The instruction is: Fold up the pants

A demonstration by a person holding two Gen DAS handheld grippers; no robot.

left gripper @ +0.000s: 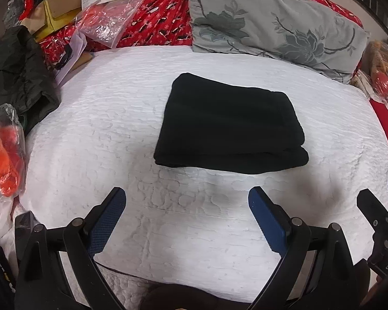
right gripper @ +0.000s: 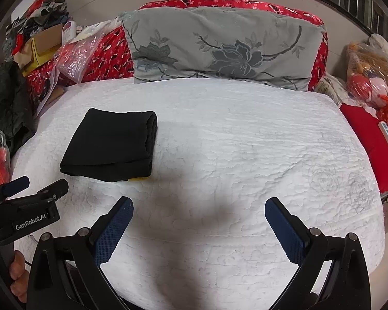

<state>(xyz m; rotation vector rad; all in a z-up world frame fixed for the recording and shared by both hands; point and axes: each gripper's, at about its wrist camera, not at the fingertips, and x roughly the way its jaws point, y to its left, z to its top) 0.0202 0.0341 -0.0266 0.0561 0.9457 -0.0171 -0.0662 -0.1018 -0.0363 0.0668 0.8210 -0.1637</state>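
Black pants point(left gripper: 230, 126) folded into a compact rectangle, lying flat on the white quilted bed point(left gripper: 116, 142).

Neither tool touches them: left hand-held gripper point(left gripper: 187, 205) jaws spread wide, nothing held, just short of the pants' near edge; right hand-held gripper point(right gripper: 199, 213) also wide and holding nothing, pants off to its left. Grey floral pillow point(left gripper: 271, 23) behind the pants, against red patterned bedding point(left gripper: 163, 20). Clutter of bags and boxes point(left gripper: 51, 13) at far left.
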